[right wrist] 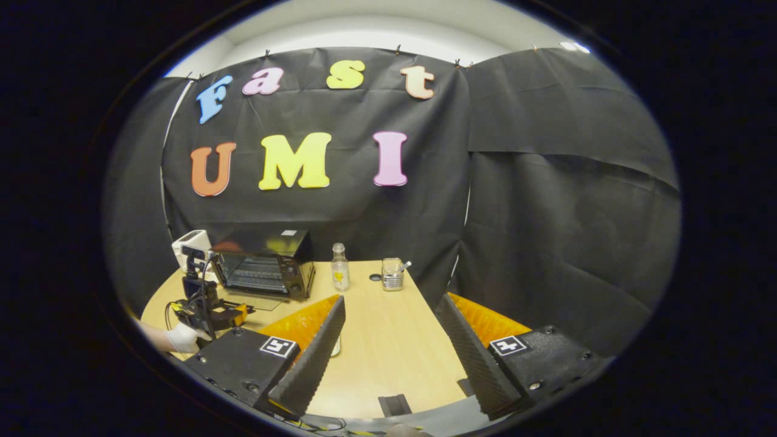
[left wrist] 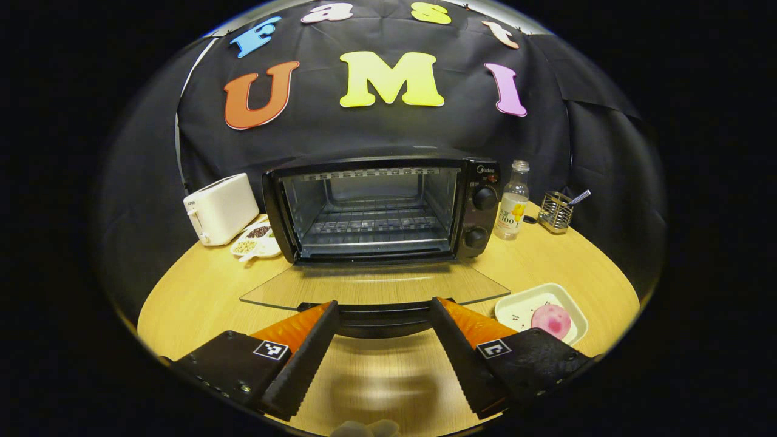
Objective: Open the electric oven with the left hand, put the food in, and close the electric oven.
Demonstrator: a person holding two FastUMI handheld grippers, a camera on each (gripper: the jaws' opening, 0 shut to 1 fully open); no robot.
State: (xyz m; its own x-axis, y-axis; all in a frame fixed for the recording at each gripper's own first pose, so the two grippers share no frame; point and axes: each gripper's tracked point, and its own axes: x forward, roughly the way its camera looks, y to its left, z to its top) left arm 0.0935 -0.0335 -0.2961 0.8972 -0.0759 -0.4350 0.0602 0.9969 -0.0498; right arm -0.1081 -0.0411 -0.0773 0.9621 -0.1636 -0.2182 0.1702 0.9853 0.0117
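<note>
1. The electric oven point(left wrist: 379, 209) sits centre frame in the left gripper view, its glass door point(left wrist: 370, 285) folded flat onto the worktop point(left wrist: 564, 261), rack bare.
2. My left gripper point(left wrist: 382, 346) hovers by the door handle, jaws wide, holding nothing.
3. The food point(left wrist: 551, 320) waits in a white dish point(left wrist: 516, 306) at lower right, probably for my right gripper point(right wrist: 391, 349), jaws also wide and empty.
</note>
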